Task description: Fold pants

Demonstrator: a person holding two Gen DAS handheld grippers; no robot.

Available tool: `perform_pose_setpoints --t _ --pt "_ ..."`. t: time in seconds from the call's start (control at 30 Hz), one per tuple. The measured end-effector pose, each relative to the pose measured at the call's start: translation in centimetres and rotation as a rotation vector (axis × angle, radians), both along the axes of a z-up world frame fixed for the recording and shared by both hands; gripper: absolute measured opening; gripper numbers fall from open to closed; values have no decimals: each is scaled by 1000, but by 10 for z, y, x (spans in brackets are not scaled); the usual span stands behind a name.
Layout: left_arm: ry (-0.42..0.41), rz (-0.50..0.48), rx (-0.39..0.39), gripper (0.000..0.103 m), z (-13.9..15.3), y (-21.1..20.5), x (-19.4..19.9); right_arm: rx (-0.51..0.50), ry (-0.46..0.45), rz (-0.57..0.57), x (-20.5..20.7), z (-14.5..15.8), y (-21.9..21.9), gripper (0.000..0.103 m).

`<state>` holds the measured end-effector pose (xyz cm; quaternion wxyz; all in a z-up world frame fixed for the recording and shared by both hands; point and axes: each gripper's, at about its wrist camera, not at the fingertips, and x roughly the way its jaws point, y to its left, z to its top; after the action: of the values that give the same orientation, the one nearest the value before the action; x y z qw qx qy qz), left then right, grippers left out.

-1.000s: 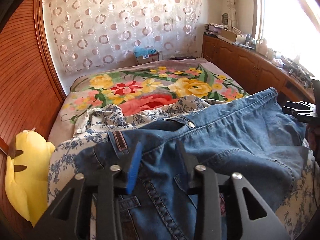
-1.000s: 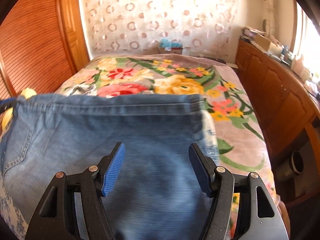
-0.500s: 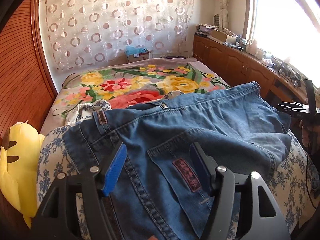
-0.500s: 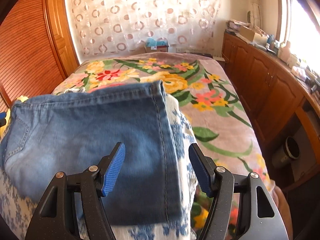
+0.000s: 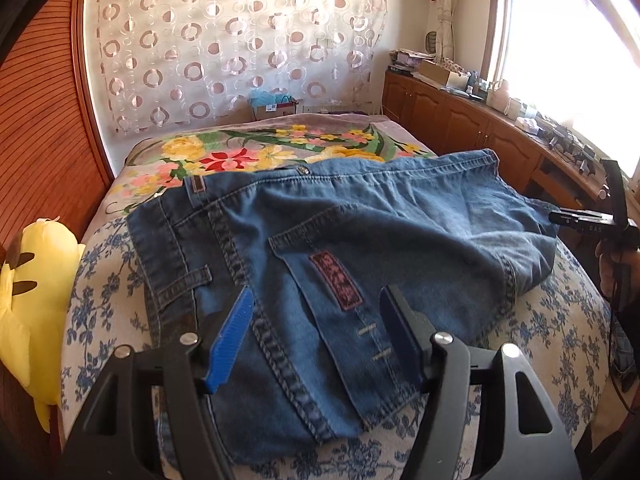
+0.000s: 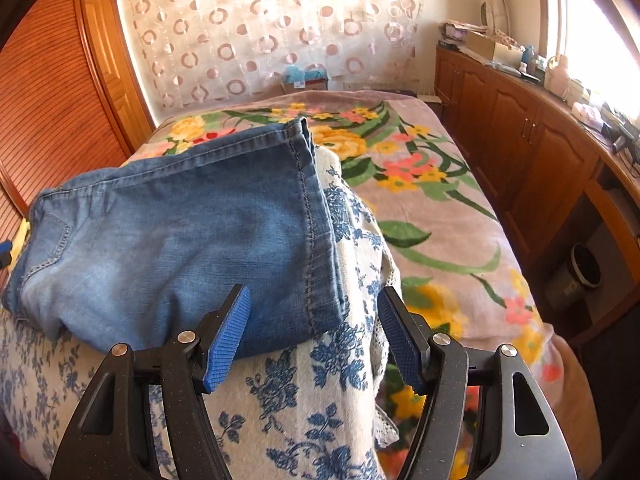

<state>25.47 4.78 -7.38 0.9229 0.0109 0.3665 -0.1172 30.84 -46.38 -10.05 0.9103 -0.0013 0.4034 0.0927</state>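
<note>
The left gripper (image 5: 316, 332) has just spread its jaws and let go of the waistband it pinched a second ago, now hanging released above the back pocket; the right gripper (image 6: 314, 334) stays released, tilted down over the hem corner; the folded jeans (image 5: 360, 240) lie flat on the blue-flowered cover (image 6: 312, 400) at the bed's near end.

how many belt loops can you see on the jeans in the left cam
2: one belt loop with a brown patch at the waistband's far corner, another belt loop lower down near the left finger. Others may be hidden in the folds.
</note>
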Motion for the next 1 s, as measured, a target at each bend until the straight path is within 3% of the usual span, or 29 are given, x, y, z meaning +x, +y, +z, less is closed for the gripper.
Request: perform_pose_setpoints --t 0.63,1.0 --pt "7 84 39 65 -13 44 -70 13 -67 106 -59 23 72 68" --pt "4 112 54 65 -22 54 -92 35 -64 208 -89 13 131 68"
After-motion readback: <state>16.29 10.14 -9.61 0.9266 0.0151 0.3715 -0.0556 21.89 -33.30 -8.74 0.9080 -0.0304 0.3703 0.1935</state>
